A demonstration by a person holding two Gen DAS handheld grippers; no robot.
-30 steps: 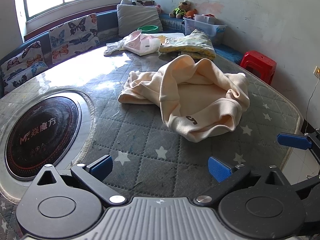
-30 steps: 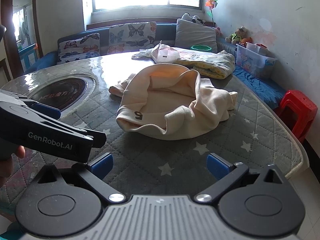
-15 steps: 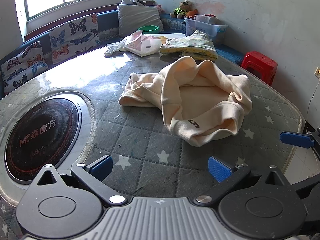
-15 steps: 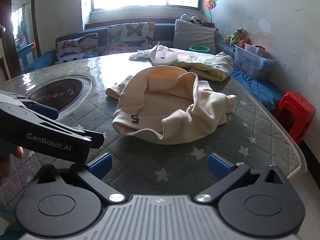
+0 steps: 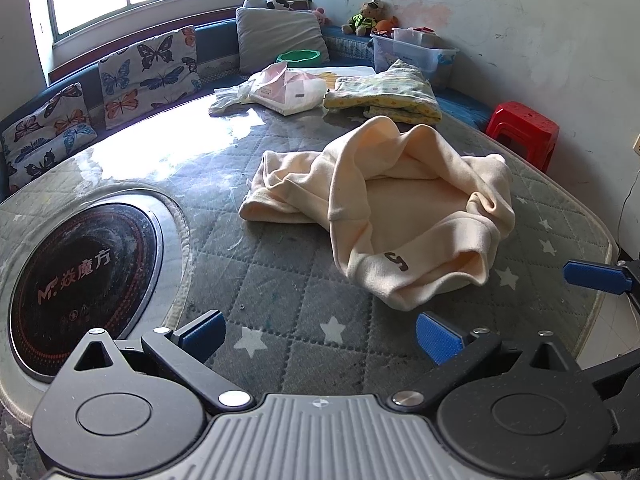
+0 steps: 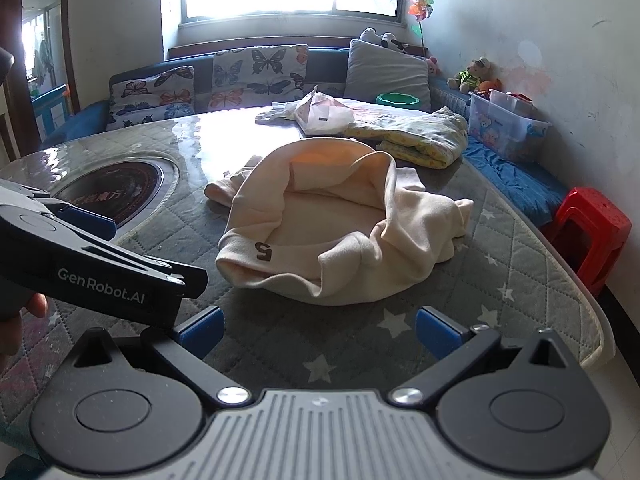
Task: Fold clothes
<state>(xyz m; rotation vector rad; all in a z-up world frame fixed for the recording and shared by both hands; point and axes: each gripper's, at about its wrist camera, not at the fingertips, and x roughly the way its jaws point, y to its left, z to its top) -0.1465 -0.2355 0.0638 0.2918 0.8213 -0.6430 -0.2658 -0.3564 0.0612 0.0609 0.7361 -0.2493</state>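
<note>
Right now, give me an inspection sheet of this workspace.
Surface: grey quilted star-print table cover, round black cooktop inset at left.
Job's things: crumpled cream sweatshirt with a "5" mark, unfolded, mid-table.
Clutter: folded yellow patterned blanket, white plastic bag at far edge.
Grippers: left gripper and right gripper open, empty, short of the sweatshirt.
Cables: thin wire on right wall.
Surroundings: red plastic stool, butterfly cushions, clear storage bin.
</note>
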